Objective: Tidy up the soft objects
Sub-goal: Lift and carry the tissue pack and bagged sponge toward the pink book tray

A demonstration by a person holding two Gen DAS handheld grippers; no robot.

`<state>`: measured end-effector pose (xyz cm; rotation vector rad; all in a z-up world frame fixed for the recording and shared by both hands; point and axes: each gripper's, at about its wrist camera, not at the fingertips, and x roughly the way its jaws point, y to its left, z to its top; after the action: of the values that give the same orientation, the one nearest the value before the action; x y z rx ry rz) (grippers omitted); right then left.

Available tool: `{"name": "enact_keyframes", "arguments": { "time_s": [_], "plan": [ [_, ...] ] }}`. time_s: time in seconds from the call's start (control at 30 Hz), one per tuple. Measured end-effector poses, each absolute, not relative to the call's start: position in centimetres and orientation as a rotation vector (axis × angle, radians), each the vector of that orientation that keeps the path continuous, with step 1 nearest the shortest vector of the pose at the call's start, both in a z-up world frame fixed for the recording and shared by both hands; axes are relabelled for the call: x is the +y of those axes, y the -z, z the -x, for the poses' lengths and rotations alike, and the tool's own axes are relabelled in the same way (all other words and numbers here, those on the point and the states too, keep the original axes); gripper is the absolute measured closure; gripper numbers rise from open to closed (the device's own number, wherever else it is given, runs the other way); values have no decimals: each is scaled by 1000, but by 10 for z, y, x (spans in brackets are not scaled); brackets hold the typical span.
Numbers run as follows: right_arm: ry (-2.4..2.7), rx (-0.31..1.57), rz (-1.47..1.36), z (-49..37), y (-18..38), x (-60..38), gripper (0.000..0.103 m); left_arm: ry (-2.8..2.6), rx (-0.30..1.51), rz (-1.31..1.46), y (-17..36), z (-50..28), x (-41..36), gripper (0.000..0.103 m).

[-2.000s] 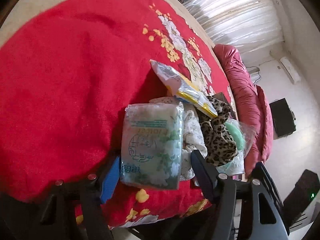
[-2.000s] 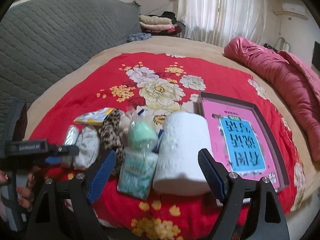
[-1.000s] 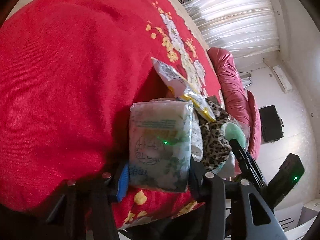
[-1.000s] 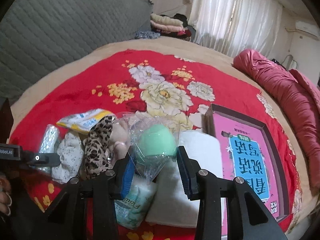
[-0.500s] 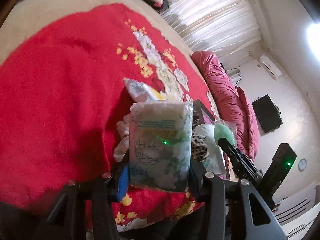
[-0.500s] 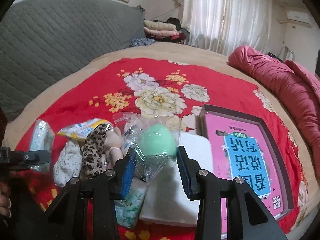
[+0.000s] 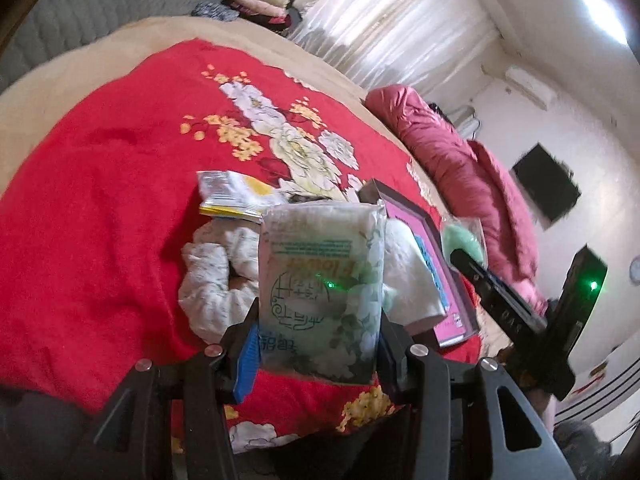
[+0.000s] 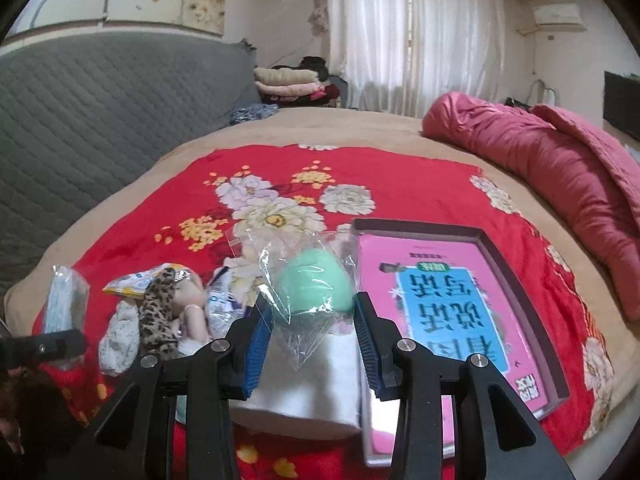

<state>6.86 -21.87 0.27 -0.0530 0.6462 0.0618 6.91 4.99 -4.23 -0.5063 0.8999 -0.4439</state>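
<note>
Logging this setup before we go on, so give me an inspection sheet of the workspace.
Surface: red floral blanket on a bed.
Job's things: tissue pack, bagged green sponge, white roll, leopard cloth, white cloth.
Clutter: yellow packet, pink book in a tray.
Grippers: left gripper shut on tissue pack; right gripper shut on the sponge.
Cables: nothing seen.
Surroundings: grey headboard, pink quilt, curtains.

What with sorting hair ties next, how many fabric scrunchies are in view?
2: a white scrunchie on the red blanket behind the held tissue pack, and a leopard-print scrunchie beside it. Others may be hidden.
</note>
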Motion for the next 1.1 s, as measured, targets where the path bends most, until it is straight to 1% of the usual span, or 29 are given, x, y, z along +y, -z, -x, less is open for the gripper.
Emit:
{"name": "enact_keyframes", "arguments": {
  "time_s": [0.47, 0.8, 1.1],
  "plan": [
    [59, 600, -2, -28, -14, -277, 61, 466, 897, 354, 12, -44, -27, 55],
    [158, 614, 4, -30, -3, -310, 61, 505, 891, 329, -10, -53, -76, 55],
    [243, 615, -46, -33, 5, -342, 61, 506, 947, 248, -8, -68, -135, 55]
  ]
}}
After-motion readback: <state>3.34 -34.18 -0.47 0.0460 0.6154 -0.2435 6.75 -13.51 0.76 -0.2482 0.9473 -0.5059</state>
